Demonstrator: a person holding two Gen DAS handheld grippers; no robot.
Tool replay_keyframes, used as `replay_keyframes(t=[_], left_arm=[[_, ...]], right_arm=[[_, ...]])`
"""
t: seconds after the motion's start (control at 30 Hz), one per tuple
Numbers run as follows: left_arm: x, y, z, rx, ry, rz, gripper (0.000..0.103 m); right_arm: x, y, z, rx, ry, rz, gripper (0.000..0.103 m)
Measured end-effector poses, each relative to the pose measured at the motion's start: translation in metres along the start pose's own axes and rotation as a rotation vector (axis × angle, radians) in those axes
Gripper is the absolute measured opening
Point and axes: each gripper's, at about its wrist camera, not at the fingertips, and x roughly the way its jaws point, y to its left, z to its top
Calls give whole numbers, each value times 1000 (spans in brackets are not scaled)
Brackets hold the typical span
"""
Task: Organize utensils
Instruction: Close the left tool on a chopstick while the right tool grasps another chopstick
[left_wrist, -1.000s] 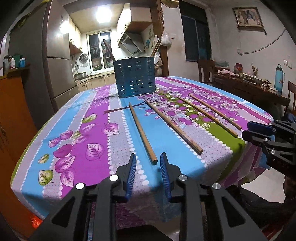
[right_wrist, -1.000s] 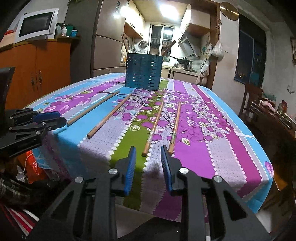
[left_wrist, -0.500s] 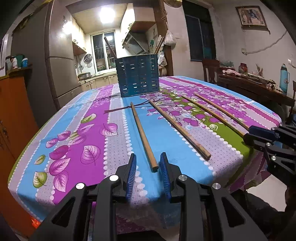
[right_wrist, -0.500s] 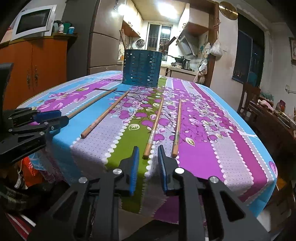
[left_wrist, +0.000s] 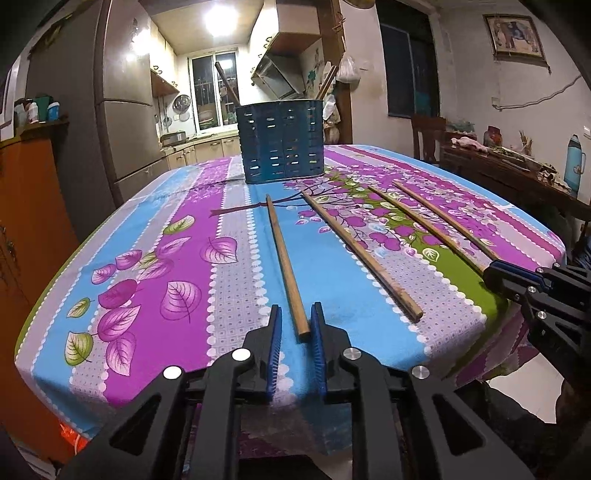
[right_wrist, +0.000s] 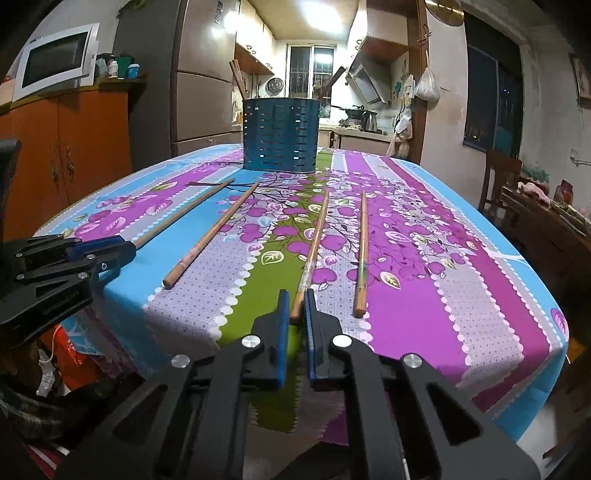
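Your left gripper (left_wrist: 295, 325) is open around the near end of the leftmost chopstick (left_wrist: 284, 258), pads either side, not pinching. Your right gripper (right_wrist: 294, 314) is parted narrowly around the third chopstick's (right_wrist: 314, 251) end. Four chopsticks lie on the tablecloth (left_wrist: 147, 266); the holder (left_wrist: 280, 142) stands beyond.

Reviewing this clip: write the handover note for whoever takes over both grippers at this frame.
Left gripper: open, fingers straddling the near end of the leftmost chopstick, not clamped.
Right gripper: fingers narrow around the near end of the third chopstick; grip cannot be confirmed.
Four chopsticks lie flat on the tablecloth, including the second and fourth.
Blue holder stands at the far end, already holding some utensils.
Left: close, lift, drop all four into the holder.
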Motion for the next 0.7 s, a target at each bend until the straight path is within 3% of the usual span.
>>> replay_keyframes(t=[0.7], left_arm=[[0, 1, 1, -4, 14, 5, 12]], right_arm=[[0, 0, 1, 8, 4, 6, 6]])
